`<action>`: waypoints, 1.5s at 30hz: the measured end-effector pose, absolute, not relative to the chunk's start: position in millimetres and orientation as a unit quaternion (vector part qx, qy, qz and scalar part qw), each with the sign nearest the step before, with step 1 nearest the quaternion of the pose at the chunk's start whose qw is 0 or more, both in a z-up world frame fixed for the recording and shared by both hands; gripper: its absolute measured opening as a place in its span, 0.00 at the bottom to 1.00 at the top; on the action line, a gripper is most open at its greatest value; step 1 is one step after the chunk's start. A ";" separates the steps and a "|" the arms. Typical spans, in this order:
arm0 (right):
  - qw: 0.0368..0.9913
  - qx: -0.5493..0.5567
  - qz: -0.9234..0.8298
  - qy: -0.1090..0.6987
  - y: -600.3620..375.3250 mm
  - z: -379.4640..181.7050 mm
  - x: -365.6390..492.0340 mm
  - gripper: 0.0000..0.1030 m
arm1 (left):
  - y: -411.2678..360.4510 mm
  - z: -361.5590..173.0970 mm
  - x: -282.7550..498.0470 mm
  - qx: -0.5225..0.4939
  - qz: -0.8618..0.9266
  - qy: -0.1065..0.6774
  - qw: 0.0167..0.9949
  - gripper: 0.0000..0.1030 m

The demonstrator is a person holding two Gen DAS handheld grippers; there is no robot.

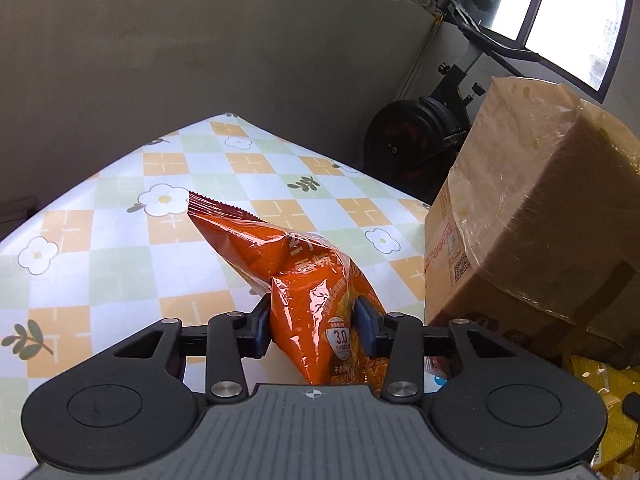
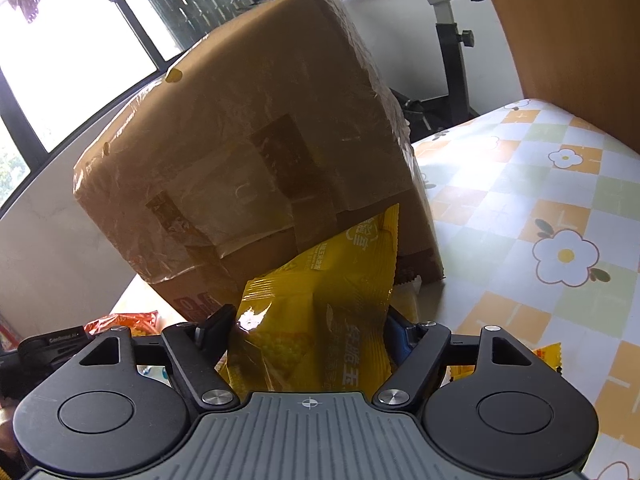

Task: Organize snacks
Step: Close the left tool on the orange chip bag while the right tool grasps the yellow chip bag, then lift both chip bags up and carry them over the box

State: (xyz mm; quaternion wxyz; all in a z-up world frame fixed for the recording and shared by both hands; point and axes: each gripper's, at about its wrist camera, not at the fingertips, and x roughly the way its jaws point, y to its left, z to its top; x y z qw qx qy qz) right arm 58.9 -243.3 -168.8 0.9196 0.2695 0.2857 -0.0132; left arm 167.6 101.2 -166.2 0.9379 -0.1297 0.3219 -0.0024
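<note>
My left gripper point(image 1: 313, 324) is shut on an orange snack bag point(image 1: 304, 272) and holds it above the flowered tablecloth point(image 1: 120, 248), left of a taped cardboard box point(image 1: 532, 216). My right gripper point(image 2: 310, 328) is shut on a yellow snack bag point(image 2: 320, 312) and holds it right in front of the same cardboard box point(image 2: 248, 140). More yellow packets point(image 1: 604, 400) lie at the lower right of the left wrist view. A red-orange packet point(image 2: 128, 320) lies left of the right gripper, and a small yellow packet point(image 2: 548, 356) lies to its right.
The checked tablecloth point(image 2: 540, 208) stretches to the right of the box. An exercise bike point(image 1: 424, 140) stands beyond the table's far edge. A grey wall is behind the table and windows point(image 2: 72, 60) are behind the box. A wooden panel point(image 2: 560, 40) stands at the far right.
</note>
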 end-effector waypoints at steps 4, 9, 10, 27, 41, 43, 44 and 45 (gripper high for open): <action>0.922 0.271 -0.013 0.276 -242.8 -164.0 54.5 0.69 | 99.3 -157.2 154.6 -0.114 -0.004 0.305 0.945 0.42; 0.925 0.270 -0.014 0.268 -243.1 -160.0 49.7 0.69 | 96.1 -148.1 139.5 -0.102 -0.007 0.292 0.951 0.41; 0.925 0.270 -0.014 0.266 -243.1 -158.6 48.6 0.69 | 95.5 -146.6 136.4 -0.100 -0.007 0.289 0.952 0.41; 0.940 0.264 -0.012 0.213 -244.5 -126.8 15.0 0.68 | 96.4 -111.5 80.0 -0.079 -0.035 0.232 0.969 0.41; 0.958 0.254 0.008 0.135 -252.4 -62.7 -5.2 0.68 | 76.4 -52.2 59.6 -0.063 -0.078 0.162 0.982 0.41; 0.960 0.250 0.013 0.124 -256.4 -49.6 -3.7 0.68 | 70.5 -41.4 60.2 -0.060 -0.090 0.152 0.983 0.41; 0.962 0.247 0.017 0.119 -258.0 -42.7 -1.5 0.68 | 67.1 -35.1 62.5 -0.059 -0.096 0.148 0.983 0.41; 0.963 0.242 0.021 0.114 -259.6 -35.5 0.7 0.68 | 63.6 -29.0 64.3 -0.059 -0.101 0.143 0.983 0.41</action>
